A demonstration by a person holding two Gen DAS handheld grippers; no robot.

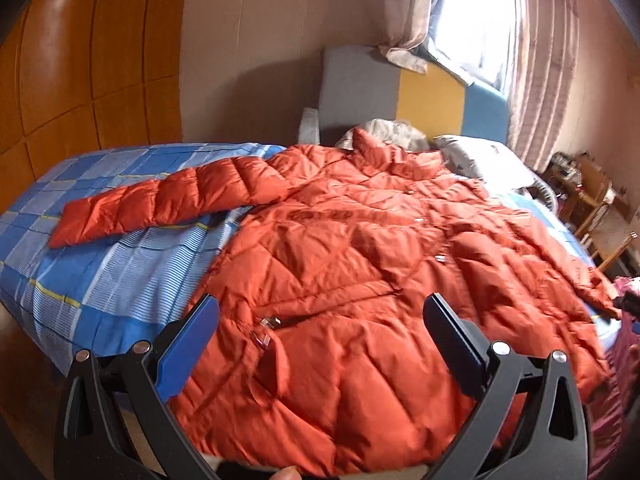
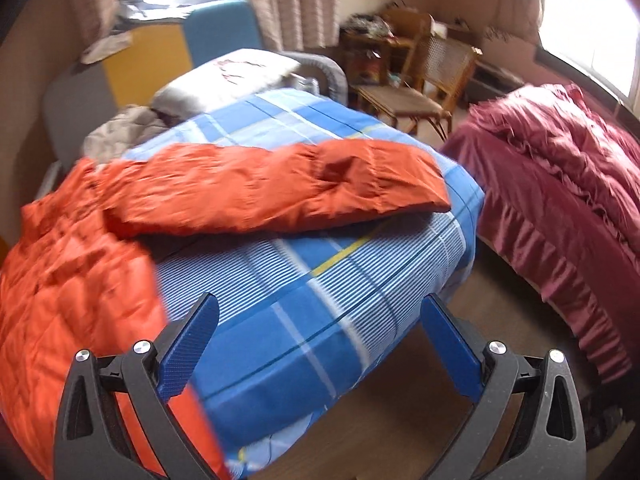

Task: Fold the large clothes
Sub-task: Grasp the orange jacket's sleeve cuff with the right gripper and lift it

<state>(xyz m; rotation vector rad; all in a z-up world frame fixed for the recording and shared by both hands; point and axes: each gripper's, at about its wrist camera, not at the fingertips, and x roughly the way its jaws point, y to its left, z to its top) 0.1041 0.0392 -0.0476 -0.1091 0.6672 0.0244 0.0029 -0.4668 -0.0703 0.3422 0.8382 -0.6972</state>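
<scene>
The orange quilted down jacket [image 1: 352,264] lies spread flat, front up, on the bed [image 1: 100,280], which is covered by a blue plaid sheet with fine white stripes and thin yellow lines. The jacket shell is glossy and puffy, stitched in diamond and chevron panels; small metallic snaps run down the centre. One sleeve [image 1: 160,204], segmented into horizontal tubes, extends straight out over the sheet on the left side.

The left gripper [image 1: 320,320] hovers over the jacket's lower part, near the hem, with its blue ribbed pads [image 1: 192,344] spread wide and nothing clamped between them.

The right gripper [image 2: 320,320] hovers above the bed corner, jaws wide apart and empty; only the sheet and floor show between them. In this view the other sleeve [image 2: 280,188] lies flat across the sheet. A dark red ruffled bedspread [image 2: 560,184] covers a second bed nearby.
</scene>
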